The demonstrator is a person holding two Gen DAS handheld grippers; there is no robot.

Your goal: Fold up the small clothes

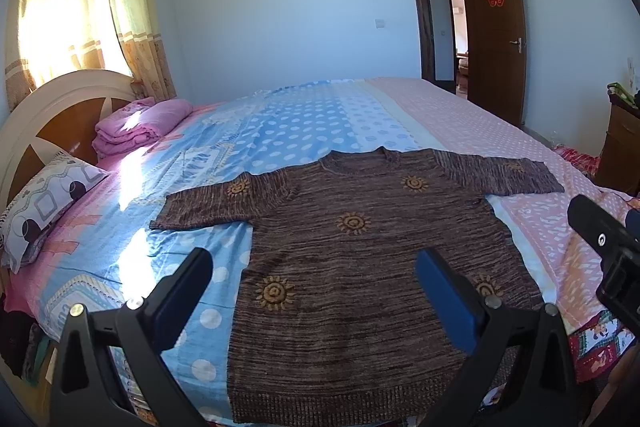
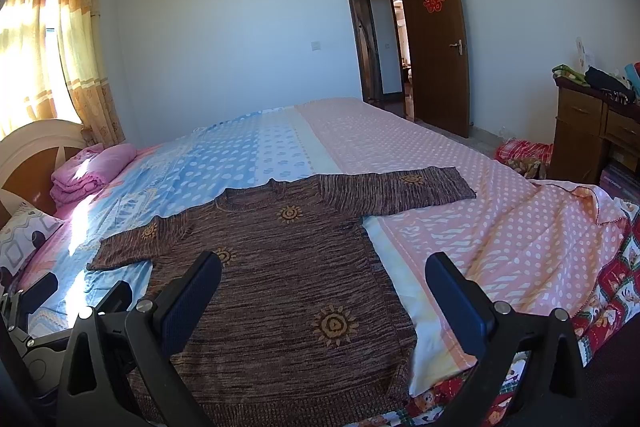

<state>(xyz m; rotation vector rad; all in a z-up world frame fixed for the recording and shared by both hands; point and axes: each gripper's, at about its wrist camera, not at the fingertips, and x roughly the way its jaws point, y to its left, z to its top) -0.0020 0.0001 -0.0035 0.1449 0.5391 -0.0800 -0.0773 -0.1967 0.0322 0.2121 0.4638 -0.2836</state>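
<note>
Both grippers, left [image 1: 316, 275] and right [image 2: 324, 279], hover spread and empty, apparently above the hem of the flat brown knitted sun-patterned sweater [image 1: 352, 251], collar lying farthest ahead.

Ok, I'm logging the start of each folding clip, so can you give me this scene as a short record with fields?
garment: brown knit sweater with orange sun motifs
state: spread flat, unfolded, both sleeves out to the sides
surface: bed sheet, blue and pink, dotted
left claw: open, above the hem, holding nothing
right claw: open, above the sweater's right edge, holding nothing
also on bed: folded pink blanket, patterned pillow
</note>
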